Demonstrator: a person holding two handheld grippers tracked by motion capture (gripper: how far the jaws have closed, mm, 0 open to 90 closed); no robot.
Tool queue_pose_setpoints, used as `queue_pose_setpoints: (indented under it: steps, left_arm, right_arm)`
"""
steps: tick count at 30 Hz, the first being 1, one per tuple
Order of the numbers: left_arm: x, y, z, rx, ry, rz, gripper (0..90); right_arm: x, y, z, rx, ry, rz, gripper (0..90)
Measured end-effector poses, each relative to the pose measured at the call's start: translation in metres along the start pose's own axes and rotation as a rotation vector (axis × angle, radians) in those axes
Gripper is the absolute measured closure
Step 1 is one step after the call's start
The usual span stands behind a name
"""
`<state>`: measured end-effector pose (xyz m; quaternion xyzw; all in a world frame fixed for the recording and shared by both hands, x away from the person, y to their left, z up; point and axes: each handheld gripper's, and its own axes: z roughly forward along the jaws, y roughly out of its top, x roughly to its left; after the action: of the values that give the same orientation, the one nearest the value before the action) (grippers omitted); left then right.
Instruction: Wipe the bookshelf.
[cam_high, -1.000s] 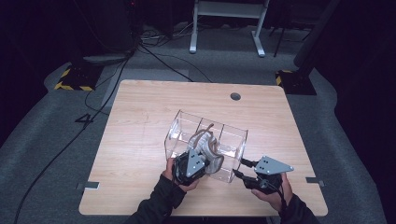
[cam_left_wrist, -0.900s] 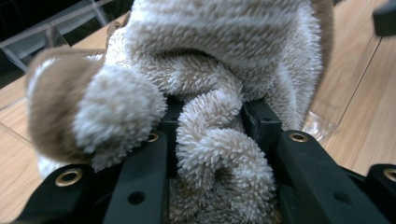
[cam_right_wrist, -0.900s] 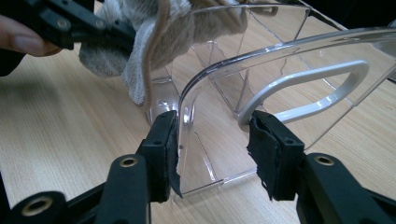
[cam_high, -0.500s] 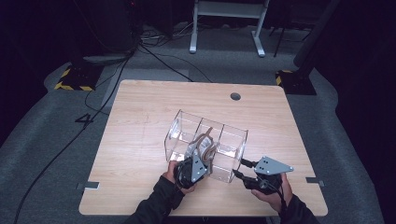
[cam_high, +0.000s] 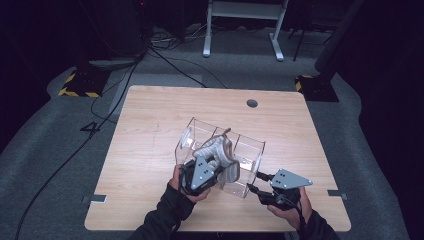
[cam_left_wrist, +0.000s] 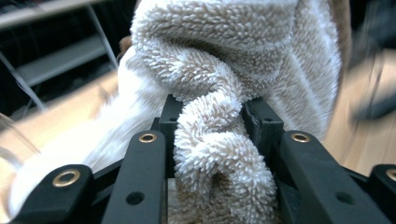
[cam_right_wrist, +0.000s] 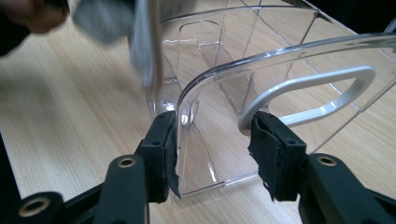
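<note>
Hanging above the clear bin (cam_high: 220, 157), at its near wall, the fluffy cream towel (cam_high: 219, 155) is clenched in the left gripper (cam_high: 206, 172), a thick fold pinched between its jaws. It is judged lifted mostly out of the compartments; carrying it clear of the bin and setting it down remains. The bin's near right corner is clamped by the right gripper (cam_high: 254, 184). Compared with a second earlier, the towel is raised higher over the bin and drawn nearer the person, while the bin's place is unchanged.
</note>
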<state>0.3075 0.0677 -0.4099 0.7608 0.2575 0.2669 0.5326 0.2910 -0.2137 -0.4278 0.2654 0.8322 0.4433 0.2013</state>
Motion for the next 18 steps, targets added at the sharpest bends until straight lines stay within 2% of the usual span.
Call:
queue_pose_setpoints:
  steps: [1,2,6,7,8,9,10,13,14,16,18]
  left_arm:
    - [0.005,0.005,-0.006,-0.043,0.000,-0.037,65.8]
    - [0.009,0.007,-0.009,-0.064,-0.010,-0.066,65.8]
    - [0.015,-0.006,-0.007,-0.018,-0.050,-0.128,66.1]
    - [0.015,-0.006,-0.007,-0.018,-0.050,-0.128,66.2]
    - [0.013,-0.012,-0.003,0.009,-0.074,-0.147,66.2]
    - [0.010,-0.015,-0.001,0.029,-0.081,-0.146,66.2]
    - [0.010,-0.015,-0.001,0.029,-0.081,-0.146,66.3]
    - [-0.001,-0.024,0.006,0.116,-0.061,-0.089,66.4]
    - [-0.001,-0.024,0.006,0.116,-0.061,-0.089,66.5]
    - [-0.002,-0.031,0.011,0.149,-0.050,-0.084,66.7]
    - [-0.001,-0.038,0.017,0.166,-0.053,-0.103,66.8]
  right_arm:
    - [0.001,0.000,0.000,-0.002,-0.001,-0.003,52.0]
    - [0.001,0.000,0.001,-0.003,0.003,-0.003,51.8]
    - [0.003,0.001,0.002,-0.003,0.007,-0.001,51.2]
    - [0.003,0.001,0.002,-0.003,0.007,0.001,51.0]
    - [0.003,0.001,0.002,-0.003,0.008,0.001,50.9]
    - [0.004,0.001,0.002,-0.002,0.009,0.002,50.8]
    - [0.004,0.001,0.002,-0.002,0.009,0.002,50.8]
    - [0.005,0.001,0.002,-0.003,0.007,0.001,50.7]
    - [0.005,0.001,0.002,-0.003,0.007,0.001,50.7]
    - [0.004,0.001,0.002,-0.002,0.013,0.000,50.7]
    - [0.006,0.001,0.002,0.000,0.026,-0.004,50.9]
